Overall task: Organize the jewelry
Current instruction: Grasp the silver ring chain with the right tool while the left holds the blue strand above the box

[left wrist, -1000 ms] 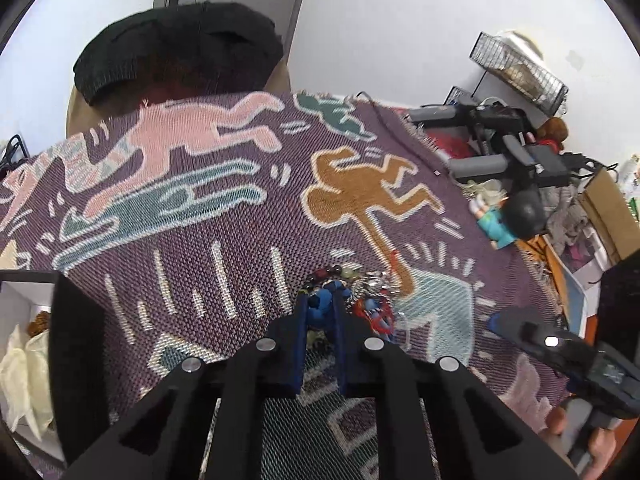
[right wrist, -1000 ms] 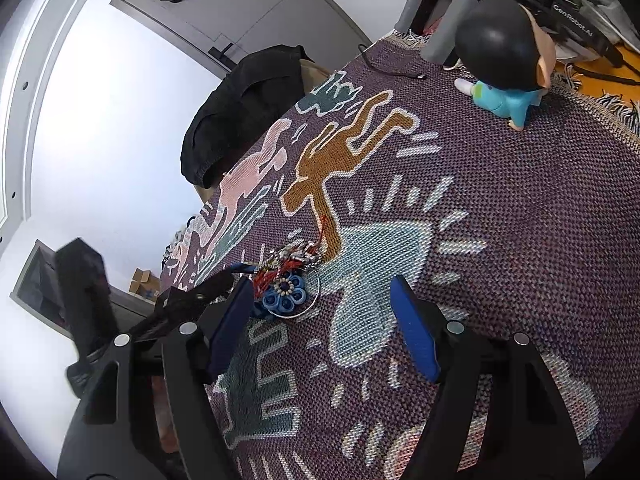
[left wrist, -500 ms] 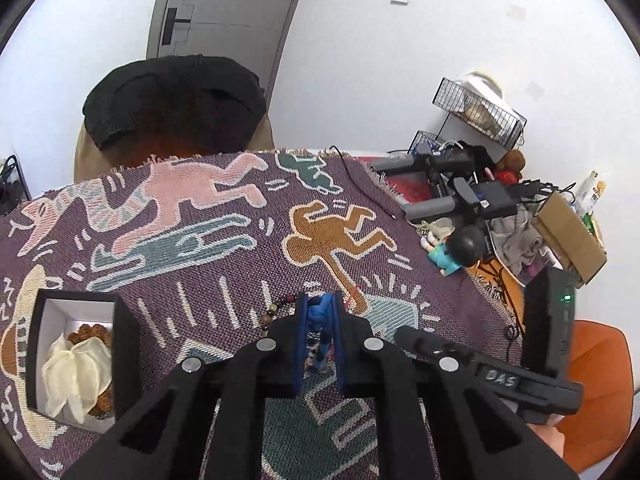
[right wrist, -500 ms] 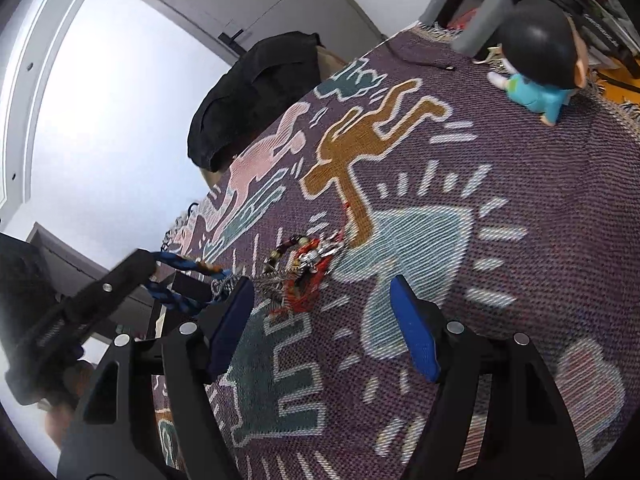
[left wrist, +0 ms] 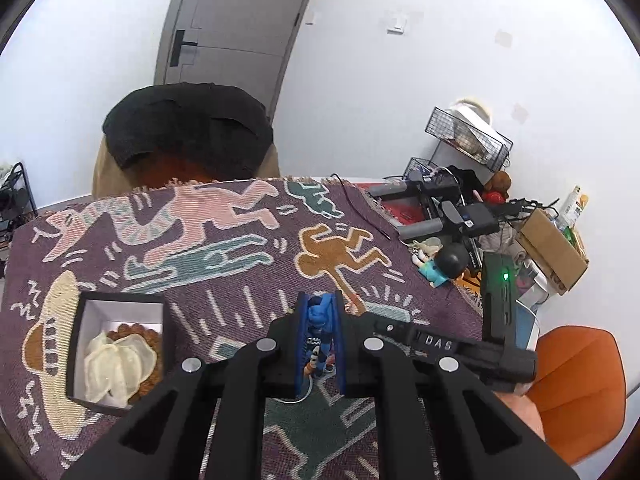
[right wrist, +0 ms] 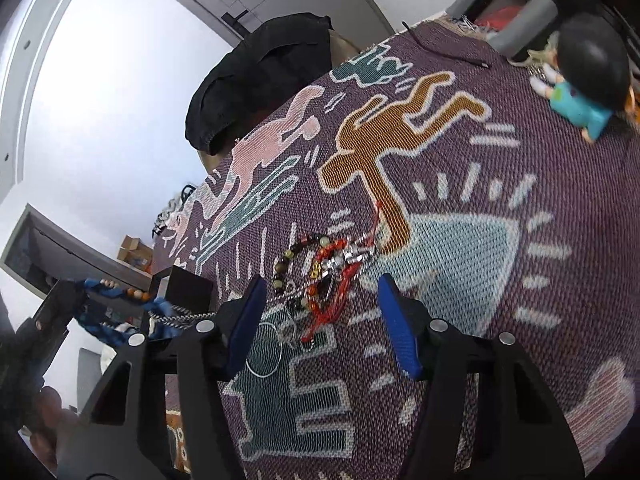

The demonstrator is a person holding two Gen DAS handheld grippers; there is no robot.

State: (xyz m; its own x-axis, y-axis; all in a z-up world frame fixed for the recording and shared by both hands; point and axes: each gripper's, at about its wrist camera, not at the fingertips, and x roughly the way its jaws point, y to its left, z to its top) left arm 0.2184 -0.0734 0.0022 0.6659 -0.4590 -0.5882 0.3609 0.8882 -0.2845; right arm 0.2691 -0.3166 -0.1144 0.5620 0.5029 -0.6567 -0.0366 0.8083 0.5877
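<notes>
Though tool-pinched [left wrist: 319, 340], blue knotted bracelet [left wrist: 320, 322]

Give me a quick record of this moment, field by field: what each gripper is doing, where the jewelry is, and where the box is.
left gripper: shut on blue jewelry piece, lifted above the blanket
right gripper: open, empty, hovering over jewelry pile
jewelry pile: beaded bracelet, red cord piece and silver charms tangled on the blanket
box: black, open, on the blanket to the left of the left gripper; holds a pale pouch and brown beads
bystander item: toy figure at the blanket's far edge
</notes>
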